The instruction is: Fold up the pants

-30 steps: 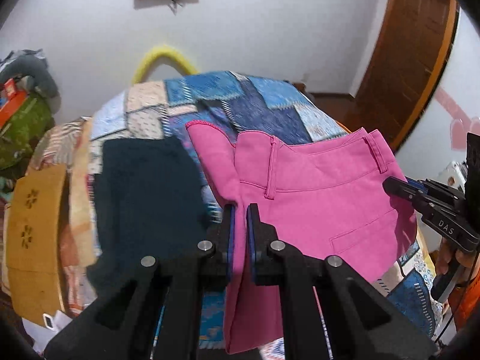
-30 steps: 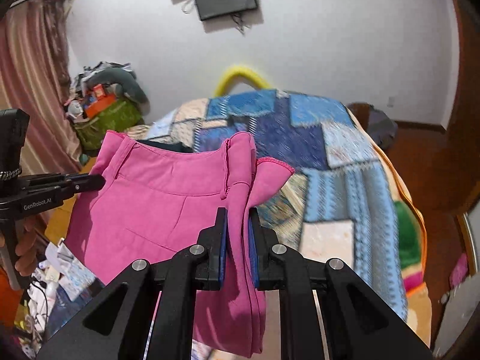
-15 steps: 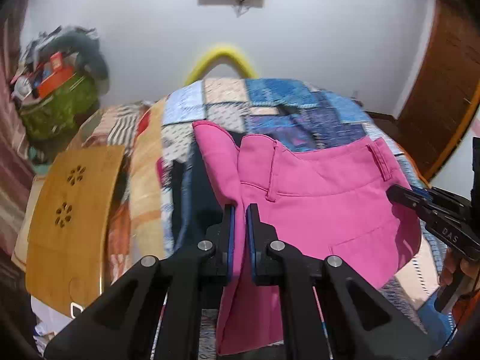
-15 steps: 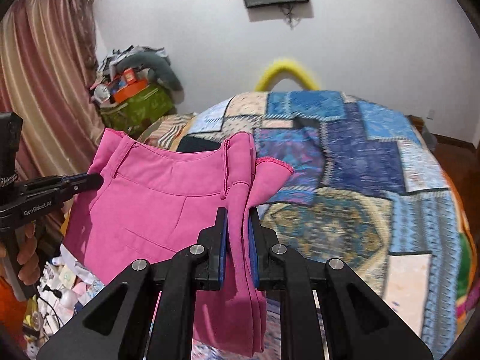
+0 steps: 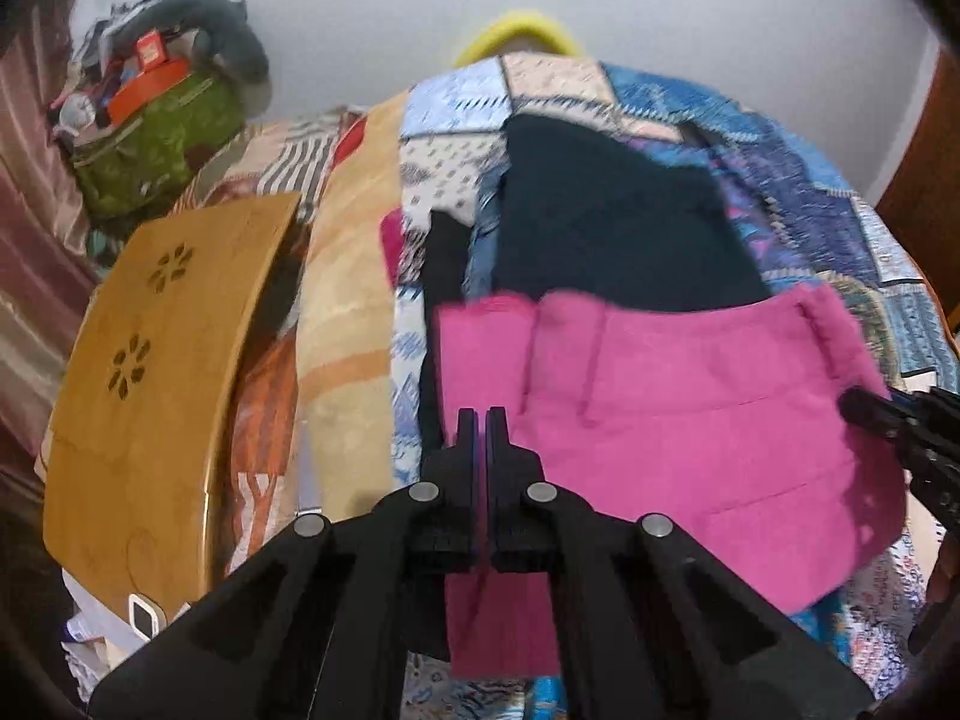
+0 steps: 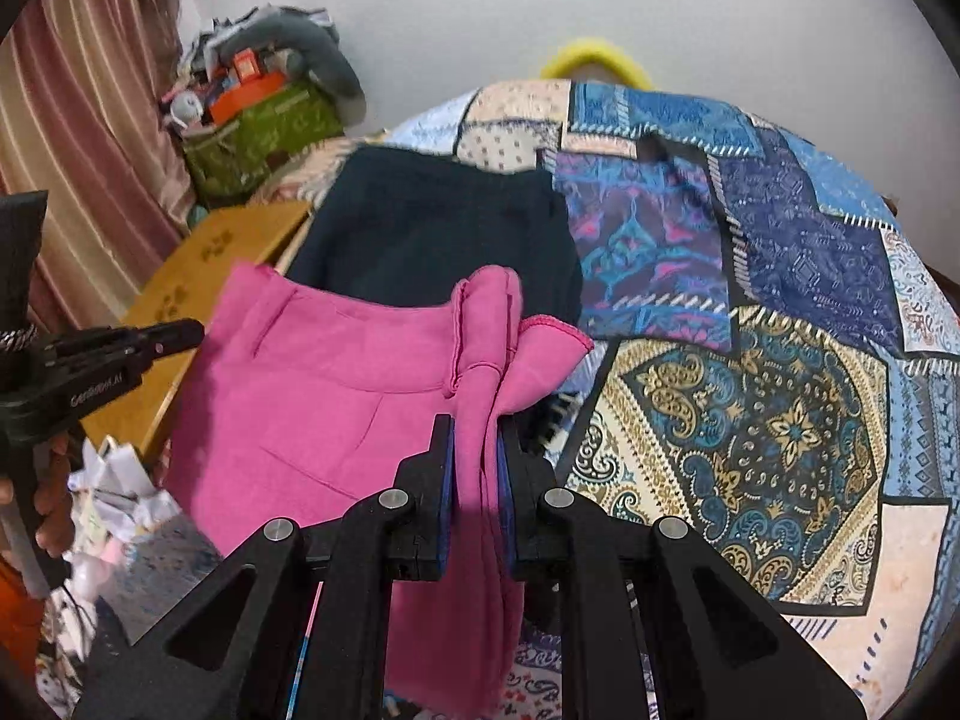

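Note:
Pink pants (image 5: 690, 414) hang stretched between my two grippers above the near edge of a patchwork-covered bed (image 6: 780, 396). My left gripper (image 5: 482, 420) is shut on one end of the waistband. My right gripper (image 6: 474, 432) is shut on the other end, where the pink pants (image 6: 336, 402) bunch up between the fingers. The right gripper (image 5: 888, 414) shows at the right edge of the left wrist view, and the left gripper (image 6: 180, 333) at the left of the right wrist view. The legs hang down out of sight.
A dark navy folded garment (image 6: 432, 228) lies on the bed beyond the pants, also in the left wrist view (image 5: 612, 228). A wooden lap table (image 5: 156, 372) leans at the bed's left side. A green bag of clutter (image 6: 264, 132) and a curtain (image 6: 78, 120) stand at far left.
Both grippers have moved down and forward toward the bed with the pants held between them. The views now tilt lower, and the navy garment shows beyond the waistband.

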`<move>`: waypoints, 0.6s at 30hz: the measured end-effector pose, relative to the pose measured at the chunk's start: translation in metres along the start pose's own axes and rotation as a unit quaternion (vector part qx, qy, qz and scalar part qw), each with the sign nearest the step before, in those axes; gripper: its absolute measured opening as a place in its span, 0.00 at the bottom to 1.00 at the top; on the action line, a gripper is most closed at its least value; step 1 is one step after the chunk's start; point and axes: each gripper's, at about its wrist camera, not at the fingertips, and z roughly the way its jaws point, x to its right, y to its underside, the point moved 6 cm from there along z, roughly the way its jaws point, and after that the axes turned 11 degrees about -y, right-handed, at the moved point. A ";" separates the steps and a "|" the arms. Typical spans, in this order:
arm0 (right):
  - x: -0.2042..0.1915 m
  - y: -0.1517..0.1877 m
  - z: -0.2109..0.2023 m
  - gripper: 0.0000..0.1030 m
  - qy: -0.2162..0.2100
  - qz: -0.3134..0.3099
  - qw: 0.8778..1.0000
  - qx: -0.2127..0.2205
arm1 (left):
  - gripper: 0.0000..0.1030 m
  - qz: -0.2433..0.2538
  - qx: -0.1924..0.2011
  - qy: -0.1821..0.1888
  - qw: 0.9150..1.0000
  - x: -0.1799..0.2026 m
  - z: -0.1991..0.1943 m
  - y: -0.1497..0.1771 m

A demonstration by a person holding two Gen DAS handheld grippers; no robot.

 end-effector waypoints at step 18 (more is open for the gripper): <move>-0.027 0.000 -0.103 0.33 0.005 -0.043 0.997 0.063 | 0.37 -0.011 0.081 0.074 0.994 -0.001 -0.147 0.012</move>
